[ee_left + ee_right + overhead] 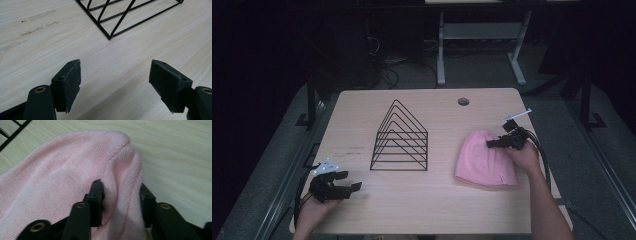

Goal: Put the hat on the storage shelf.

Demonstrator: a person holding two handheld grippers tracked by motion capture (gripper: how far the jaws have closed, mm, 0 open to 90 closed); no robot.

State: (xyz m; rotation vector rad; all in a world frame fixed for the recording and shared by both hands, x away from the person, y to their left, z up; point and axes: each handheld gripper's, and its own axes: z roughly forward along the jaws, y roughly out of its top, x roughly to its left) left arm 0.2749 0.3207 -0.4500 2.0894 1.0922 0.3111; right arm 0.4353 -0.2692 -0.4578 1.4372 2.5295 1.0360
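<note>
A pink knit hat lies flat on the right half of the wooden table. My right gripper sits at the hat's upper right edge. In the right gripper view its jaws are shut on a raised fold of the pink hat, the knit bunched between the two pads. My left gripper rests near the table's front left corner, held by a hand. In the left gripper view the left gripper stands open, bare wood between its pads.
A black wire file rack with triangular dividers stands in the middle of the table; its near corner lies just ahead of the left jaws. A round cable hole is at the table's far edge. Desk legs and cables sit beyond.
</note>
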